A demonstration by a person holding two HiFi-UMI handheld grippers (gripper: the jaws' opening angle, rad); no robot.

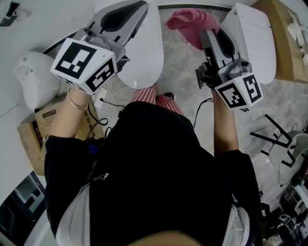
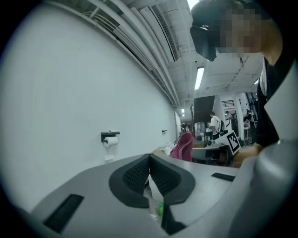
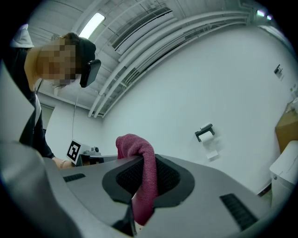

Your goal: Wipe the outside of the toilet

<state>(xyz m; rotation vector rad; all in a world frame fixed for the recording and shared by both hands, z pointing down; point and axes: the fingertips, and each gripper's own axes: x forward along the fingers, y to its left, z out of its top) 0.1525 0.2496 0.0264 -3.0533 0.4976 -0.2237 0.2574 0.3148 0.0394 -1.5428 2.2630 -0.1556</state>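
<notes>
Far on the right, beside a cardboard box (image 1: pixel 284 43), stands the white toilet (image 1: pixel 257 31), just past the right gripper (image 1: pixel 211 34), whose jaws are clamped on a pink cloth (image 1: pixel 191 21). To the left, the left gripper (image 1: pixel 129 10) has its jaws pressed together with nothing between them, above another white rounded fixture (image 1: pixel 142 57). Cables (image 1: pixel 199 111) and a black folding frame (image 1: pixel 276 134) lie on the floor, and a toilet-roll holder (image 2: pixel 110 137) hangs on the wall.

l arm (image 1: pixel 65 122) & r arm (image 1: pixel 225 129) stretched fwd, apart. l gripper (image 2: pixel 149 157) jaws pressed together, empty. r gripper (image 3: pixel 145 160) clamped on pink cloth (image 3: pixel 139 144).
</notes>
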